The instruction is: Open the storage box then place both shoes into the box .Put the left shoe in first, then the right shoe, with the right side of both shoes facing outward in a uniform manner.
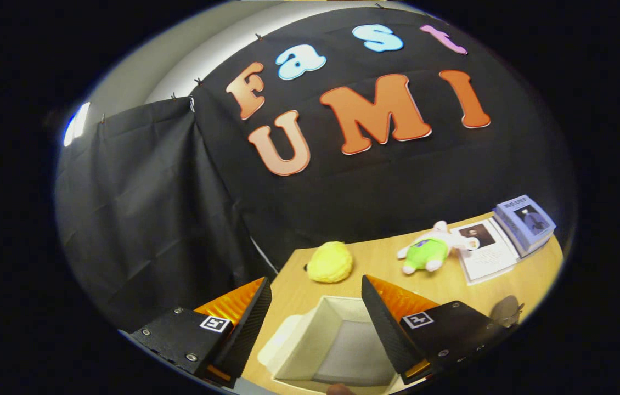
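Gripper view: jaws released, gaping over the open box (337, 343) at the tabletop's (387, 258) near edge; no shoe held, so loading order may slip

the scene is evenly and fairly brightly lit from above, and a bright light strip (75, 124) glares white near the top of the dark cloth wall (145, 219). the wooden surface (376, 258) looks warm and well exposed, with soft, short shadows under the yellow plush (330, 262) and green plush toy (429, 253). fisheye distortion bends the surface edge and wall strongly. the open white box (337, 340) reads slightly soft, and the outer parts dim.
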`<control>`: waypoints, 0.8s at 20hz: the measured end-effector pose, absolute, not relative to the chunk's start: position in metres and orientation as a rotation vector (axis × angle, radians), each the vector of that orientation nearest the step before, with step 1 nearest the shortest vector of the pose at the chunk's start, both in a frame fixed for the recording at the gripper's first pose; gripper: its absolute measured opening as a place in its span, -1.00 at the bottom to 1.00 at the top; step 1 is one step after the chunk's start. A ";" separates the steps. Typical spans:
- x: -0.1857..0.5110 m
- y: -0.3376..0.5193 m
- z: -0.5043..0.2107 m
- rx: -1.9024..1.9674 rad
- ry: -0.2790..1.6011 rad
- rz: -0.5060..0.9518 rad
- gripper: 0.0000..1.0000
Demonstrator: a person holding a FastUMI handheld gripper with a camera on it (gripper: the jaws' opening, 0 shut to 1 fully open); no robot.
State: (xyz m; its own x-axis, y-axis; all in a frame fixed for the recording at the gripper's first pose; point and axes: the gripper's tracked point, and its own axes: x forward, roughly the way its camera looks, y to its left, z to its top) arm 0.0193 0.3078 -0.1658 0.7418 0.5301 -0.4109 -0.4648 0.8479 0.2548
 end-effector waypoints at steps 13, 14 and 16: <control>0.015 0.110 -0.277 -0.062 0.585 0.221 0.97; 0.012 0.102 -0.286 -0.061 0.596 0.211 0.98; 0.007 0.089 -0.299 -0.061 0.617 0.195 0.96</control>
State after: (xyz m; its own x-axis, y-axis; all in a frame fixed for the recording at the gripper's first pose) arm 0.0073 0.0890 -0.2986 0.7979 0.1631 -0.5803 -0.1996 0.9799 0.0010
